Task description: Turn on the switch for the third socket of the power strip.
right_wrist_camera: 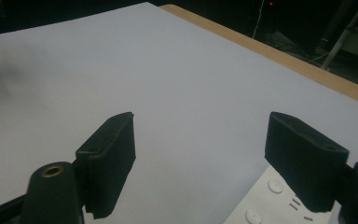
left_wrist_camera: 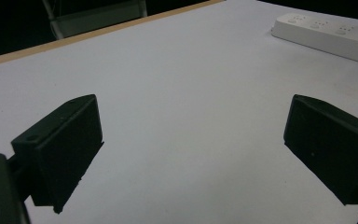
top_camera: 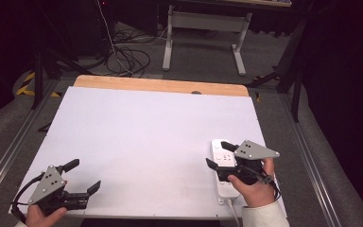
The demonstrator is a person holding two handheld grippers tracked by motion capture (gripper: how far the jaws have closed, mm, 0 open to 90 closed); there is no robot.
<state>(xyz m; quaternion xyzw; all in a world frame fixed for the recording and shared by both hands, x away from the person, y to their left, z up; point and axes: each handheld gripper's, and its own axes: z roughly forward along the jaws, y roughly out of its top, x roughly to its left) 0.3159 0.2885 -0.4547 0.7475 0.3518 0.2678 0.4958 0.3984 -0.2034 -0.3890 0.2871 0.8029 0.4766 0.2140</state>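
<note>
The right gripper (top_camera: 221, 161) hangs with its jaws spread wide, empty, right over the white power strip (top_camera: 225, 163) at the table's (top_camera: 137, 123) near right edge. The strip's long axis runs away from the person, cord end nearest, so this hand is clearly the closer one. Off at the near left corner, well apart from the strip, the left gripper (top_camera: 82, 176) also sits spread and empty.

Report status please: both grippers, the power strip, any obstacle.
Left gripper open, empty, low over near left of table. Right gripper open, above white power strip, not gripping it. Nothing in the way.
</note>
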